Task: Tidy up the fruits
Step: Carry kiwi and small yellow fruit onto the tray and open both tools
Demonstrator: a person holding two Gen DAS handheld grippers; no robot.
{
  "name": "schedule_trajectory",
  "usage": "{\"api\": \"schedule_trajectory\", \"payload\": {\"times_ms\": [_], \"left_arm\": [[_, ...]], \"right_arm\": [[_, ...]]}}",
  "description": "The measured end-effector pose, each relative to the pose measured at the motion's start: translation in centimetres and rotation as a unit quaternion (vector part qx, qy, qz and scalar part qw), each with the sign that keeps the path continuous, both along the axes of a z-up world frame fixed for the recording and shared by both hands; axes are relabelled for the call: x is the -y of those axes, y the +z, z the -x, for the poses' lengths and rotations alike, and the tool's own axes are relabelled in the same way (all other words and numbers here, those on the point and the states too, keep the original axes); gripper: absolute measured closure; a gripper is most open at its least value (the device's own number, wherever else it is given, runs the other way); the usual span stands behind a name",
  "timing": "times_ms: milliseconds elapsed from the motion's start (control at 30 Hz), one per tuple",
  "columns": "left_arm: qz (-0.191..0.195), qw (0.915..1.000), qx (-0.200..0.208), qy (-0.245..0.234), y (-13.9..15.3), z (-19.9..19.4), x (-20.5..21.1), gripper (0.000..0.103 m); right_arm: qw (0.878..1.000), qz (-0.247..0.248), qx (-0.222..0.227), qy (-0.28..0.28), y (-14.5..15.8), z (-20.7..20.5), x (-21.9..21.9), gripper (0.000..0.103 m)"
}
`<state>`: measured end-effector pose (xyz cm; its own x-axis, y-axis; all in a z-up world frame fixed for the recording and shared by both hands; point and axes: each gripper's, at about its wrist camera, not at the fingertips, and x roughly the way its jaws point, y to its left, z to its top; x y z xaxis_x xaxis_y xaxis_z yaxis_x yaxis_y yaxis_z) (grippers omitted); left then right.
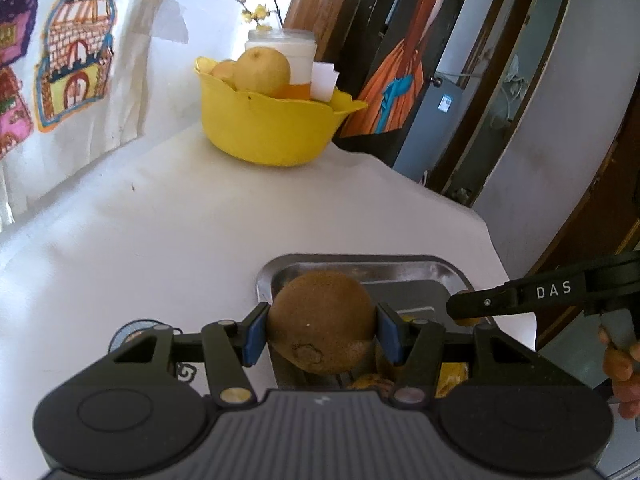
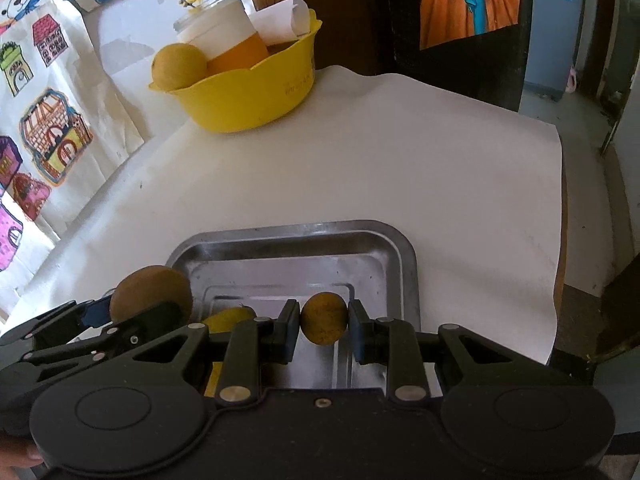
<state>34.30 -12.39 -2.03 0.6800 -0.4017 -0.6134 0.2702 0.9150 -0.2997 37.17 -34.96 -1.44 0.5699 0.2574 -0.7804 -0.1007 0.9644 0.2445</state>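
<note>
Writing is showing in the left wrist view: white letters "DAS" are running along the black arm of the right gripper [image 1: 464, 310], which is reaching in from the right edge. The left gripper [image 1: 320, 330] is clamping a brown kiwi [image 1: 320, 320] between its blue pads, over the near end of the steel tray [image 1: 440, 272]. Yellow fruit pieces are peeking out below the kiwi, partly hidden. Further back on the white bench [image 1: 160, 220], a yellow bowl [image 1: 268, 128] is holding a pale round fruit [image 1: 262, 70] and a white-and-orange cup [image 1: 298, 60].

In the right wrist view, the right gripper [image 2: 324, 326] is pinching a small yellow fruit [image 2: 324, 324] above the steel tray [image 2: 400, 252]. The left gripper [image 2: 120, 316] is holding the kiwi [image 2: 150, 292] just beside the tray's left rim. The yellow bowl [image 2: 248, 92] is bearing faint embossed lettering on its wall, too small to read.
</note>
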Motion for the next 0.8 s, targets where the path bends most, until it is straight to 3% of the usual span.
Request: {"api": "schedule_trajectory", "payload": {"times_ms": [600,800], "left_arm": [[-0.012,0.9999,-0.004,-0.001,-0.3,-0.3,0.4,0.042],[-0.026,0.9995,-0.012,0.013,-0.2,-0.1,0.7,0.031]], "right_arm": [[0.997,0.066,0.021,0.014,-1.7,0.5,-0.5,0.074],[0.994,0.094,0.048,0.039,-1.9,1.4,-1.0,0.066]]}}
